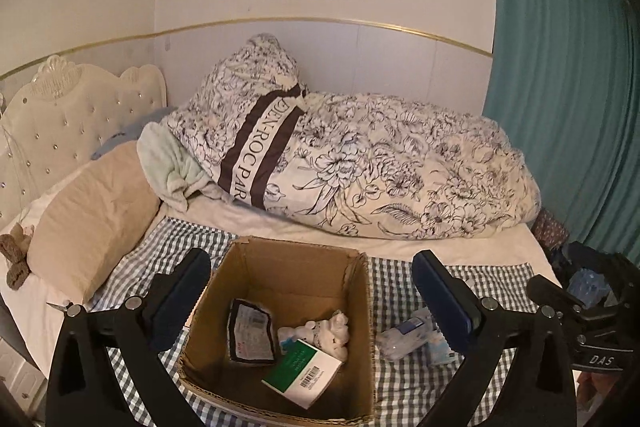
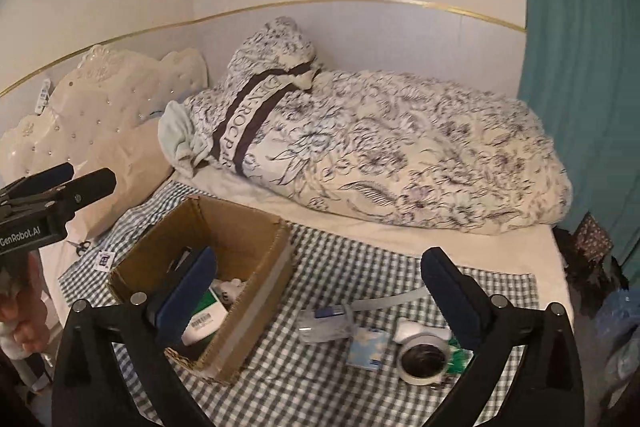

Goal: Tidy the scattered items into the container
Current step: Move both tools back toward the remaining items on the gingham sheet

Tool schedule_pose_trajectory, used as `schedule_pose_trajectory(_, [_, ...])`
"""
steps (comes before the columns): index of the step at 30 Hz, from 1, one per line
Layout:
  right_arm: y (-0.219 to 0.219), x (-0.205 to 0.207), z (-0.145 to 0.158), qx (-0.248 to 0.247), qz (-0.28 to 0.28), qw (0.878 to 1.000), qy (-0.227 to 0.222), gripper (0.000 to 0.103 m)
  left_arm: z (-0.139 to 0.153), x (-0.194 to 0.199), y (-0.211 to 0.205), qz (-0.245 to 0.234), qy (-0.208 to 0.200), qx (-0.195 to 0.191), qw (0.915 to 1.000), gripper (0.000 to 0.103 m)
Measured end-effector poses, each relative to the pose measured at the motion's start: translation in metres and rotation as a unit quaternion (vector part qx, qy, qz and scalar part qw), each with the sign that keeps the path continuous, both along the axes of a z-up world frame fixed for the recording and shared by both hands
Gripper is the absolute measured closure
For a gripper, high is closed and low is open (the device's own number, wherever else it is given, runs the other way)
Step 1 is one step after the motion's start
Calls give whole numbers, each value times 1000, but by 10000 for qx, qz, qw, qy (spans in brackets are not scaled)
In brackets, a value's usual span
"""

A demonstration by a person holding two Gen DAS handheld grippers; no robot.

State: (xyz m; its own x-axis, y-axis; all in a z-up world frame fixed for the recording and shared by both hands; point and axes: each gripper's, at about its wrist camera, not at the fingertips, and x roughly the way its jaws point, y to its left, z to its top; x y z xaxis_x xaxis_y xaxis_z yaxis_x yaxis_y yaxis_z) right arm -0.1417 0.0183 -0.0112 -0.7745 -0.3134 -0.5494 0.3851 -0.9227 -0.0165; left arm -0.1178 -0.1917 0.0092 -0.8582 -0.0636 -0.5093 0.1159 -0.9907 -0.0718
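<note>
Hovering over bed (image 2: pixel 400 227), both tongs empty, between picks. Floral duvet (image 2: pixel 380 147) bundled at back by wall; checked cloth (image 2: pixel 340 267) spread in front carries the task stuff. Cardboard box (image 1: pixel 296 267) sits open on cloth, already holding dark pouch (image 1: pixel 250 335), white soft toy (image 1: pixel 328 333), green-white carton (image 1: pixel 304 375). Left tongs (image 1: pixel 316 299) spread wide, framing box, nothing btwn. Right tongs (image 2: pixel 320 295) also wide apart, nothing gripped.

Still out on cloth, right of box: clear pouch w/ blue label (image 2: pixel 326 321), tape roll (image 2: pixel 424 357), blue cloud-print pack (image 2: pixel 366 345), white item (image 2: pixel 412 329) just behind tape; green bit by tape, can't ID. Small scissors (image 2: pixel 82 247) left of box near pillow.

Judgement: roughly half done. Next calls for right tongs dropping onto nearest piece, prob. tape roll or pouch, closing, carrying left over box rim.
</note>
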Motion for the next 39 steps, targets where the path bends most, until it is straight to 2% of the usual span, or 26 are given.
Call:
schedule_pose_trajectory(6, [28,21,13,-3,-127,9997,203,0,12,13,23,-156,183,-24,9997,0])
schedule_pose_trajectory(15, [81,44,17,108,-337,9990,258,0,11,23,63,-355,283,25,9990,0])
schedule_pose_trajectory(22, [120,48,15,-34,-598,9980,220,0,11,21,96,-618,317,-186,9974,0])
schedule_pose_trajectory(30, [148,41,2,-76,-757,9971,85,0,-12,5,129,-788,57,-259,9965,0])
schedule_pose_trajectory(39, [173,18,-41,-225,-934,9945,-420,0,-55,-27,156,-962,-396,-387,9938,0])
